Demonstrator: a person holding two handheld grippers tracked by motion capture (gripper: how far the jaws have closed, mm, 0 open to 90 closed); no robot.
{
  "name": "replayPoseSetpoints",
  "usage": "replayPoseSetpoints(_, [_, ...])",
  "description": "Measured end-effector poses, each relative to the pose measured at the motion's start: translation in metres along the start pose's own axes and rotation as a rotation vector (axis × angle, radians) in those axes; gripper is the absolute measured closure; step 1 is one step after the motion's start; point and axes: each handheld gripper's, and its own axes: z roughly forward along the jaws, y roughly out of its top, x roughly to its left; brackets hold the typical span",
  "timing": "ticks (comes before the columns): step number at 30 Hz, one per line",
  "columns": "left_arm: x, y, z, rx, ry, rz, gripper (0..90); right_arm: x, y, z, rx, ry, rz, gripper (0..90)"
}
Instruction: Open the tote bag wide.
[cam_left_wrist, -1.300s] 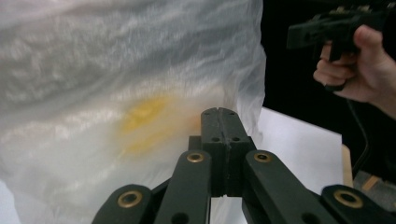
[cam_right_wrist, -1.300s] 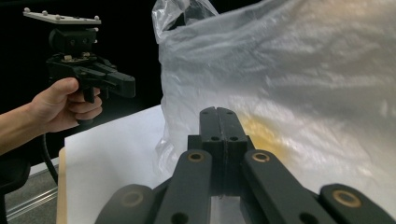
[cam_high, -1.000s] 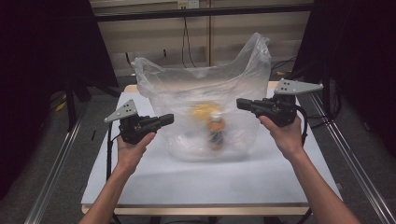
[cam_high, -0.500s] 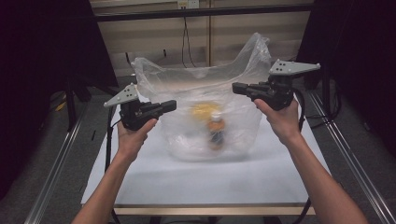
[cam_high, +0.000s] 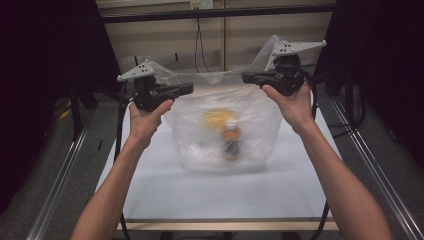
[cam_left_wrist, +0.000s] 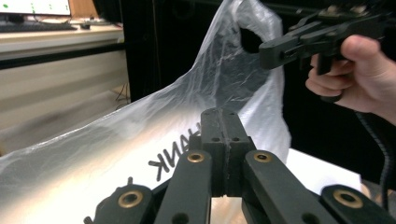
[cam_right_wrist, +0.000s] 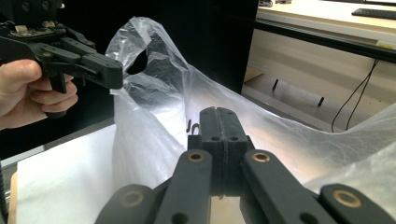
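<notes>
On the clear plastic bag (cam_left_wrist: 140, 154), in the left gripper view, we read dark mirrored capitals "ANK", seen through the film; further letters are hidden. We find no other legible text.

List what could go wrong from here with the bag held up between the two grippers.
1. The plastic bag is thin film, and the left gripper and right gripper each pinch only its upper edge, so it might slip out or tear under load.
2. A bottle and a yellow item sit loose inside; a tilt could roll them and swing the bag.
</notes>
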Motion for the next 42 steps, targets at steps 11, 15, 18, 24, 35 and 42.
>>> replayPoseSetpoints(11, [0.005,-0.01,0.026,0.034,0.013,-0.009,90.0,-0.005,-0.003,0.013,0.016,-0.038,0.012,90.0])
replayPoseSetpoints(15, [0.005,-0.019,0.035,0.049,-0.015,-0.012,90.0,-0.002,-0.006,0.022,0.068,-0.06,0.003,90.0])
replayPoseSetpoints(18, [0.003,-0.027,0.039,0.075,-0.018,-0.008,90.0,-0.003,-0.014,0.027,0.083,-0.049,0.011,90.0])
replayPoseSetpoints(24, [-0.002,-0.041,0.048,0.096,-0.052,-0.009,90.0,-0.003,-0.042,0.031,0.099,-0.018,0.04,90.0])
replayPoseSetpoints(35, [-0.008,-0.066,0.062,0.138,-0.078,-0.03,90.0,0.002,-0.081,0.028,0.112,0.02,0.07,90.0])
replayPoseSetpoints(42, [-0.009,-0.077,0.072,0.146,-0.091,-0.047,90.0,0.0,-0.105,0.03,0.13,0.026,0.1,90.0])
